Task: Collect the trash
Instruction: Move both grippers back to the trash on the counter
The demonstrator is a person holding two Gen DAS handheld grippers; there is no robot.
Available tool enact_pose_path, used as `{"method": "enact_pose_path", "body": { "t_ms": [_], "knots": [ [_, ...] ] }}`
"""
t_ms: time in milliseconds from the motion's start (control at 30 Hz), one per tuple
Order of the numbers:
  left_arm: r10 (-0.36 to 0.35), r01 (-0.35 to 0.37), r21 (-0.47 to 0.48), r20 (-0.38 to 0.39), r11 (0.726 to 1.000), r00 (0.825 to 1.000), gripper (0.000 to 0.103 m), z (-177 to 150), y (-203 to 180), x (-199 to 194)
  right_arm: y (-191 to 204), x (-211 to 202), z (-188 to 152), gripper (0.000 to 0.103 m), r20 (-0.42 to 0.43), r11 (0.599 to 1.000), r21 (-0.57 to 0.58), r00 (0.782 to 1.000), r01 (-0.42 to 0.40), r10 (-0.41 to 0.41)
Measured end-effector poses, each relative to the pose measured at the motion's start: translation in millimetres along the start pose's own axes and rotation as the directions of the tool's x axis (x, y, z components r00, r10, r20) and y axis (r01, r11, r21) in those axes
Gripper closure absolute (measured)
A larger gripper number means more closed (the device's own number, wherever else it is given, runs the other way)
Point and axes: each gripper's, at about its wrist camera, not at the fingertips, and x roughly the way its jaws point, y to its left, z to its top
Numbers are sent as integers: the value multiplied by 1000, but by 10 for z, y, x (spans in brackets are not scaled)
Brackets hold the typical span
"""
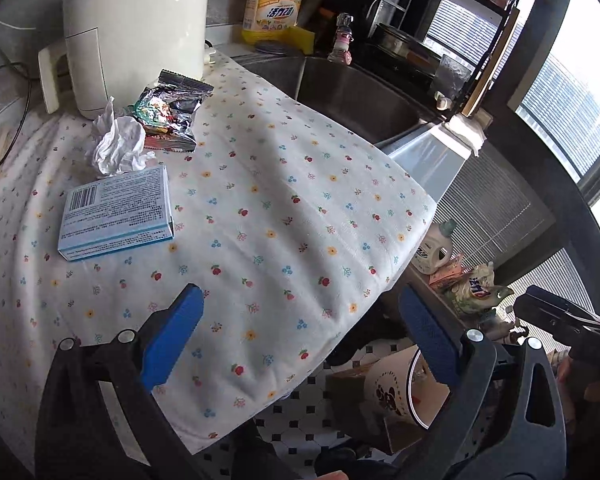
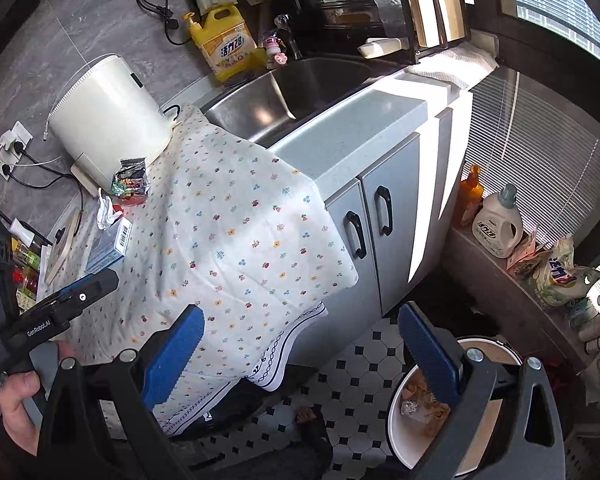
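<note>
A: What's the biggest thing there?
B: The flowered cloth (image 1: 284, 216) draped over the counter beside the steel sink (image 1: 352, 92).
A: And the trash?
B: At the cloth's far side, by the white appliance (image 1: 136, 20) — a blue box (image 1: 116, 212), a crumpled tissue (image 1: 118, 144) touching a foil wrapper (image 1: 172, 114).
A: The bin?
B: A round bin (image 2: 432, 408) on the tiled floor, scraps inside.
A: The claws?
B: The left gripper (image 1: 300, 340) and right gripper (image 2: 300, 344) both gape wide — nothing held.
</note>
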Motion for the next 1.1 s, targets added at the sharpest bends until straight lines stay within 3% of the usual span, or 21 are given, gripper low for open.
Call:
{"method": "enact_pose_path", "body": {
  "t_ms": [433,833,1100],
  "knots": [
    [-14,18,-32,104,999,994,6,363,936,-120,755,351,166,8,41,1000,-13,999,-12,13],
    [-8,10,-25,67,1000,998,6,843,1525,257,963,461,130,8,49,996,68,997,63,-66],
    [-6,5,14,24,1000,1000,7,1007,1554,545,1006,519,135,8,45,990,103,993,100,-105]
  ]
}}
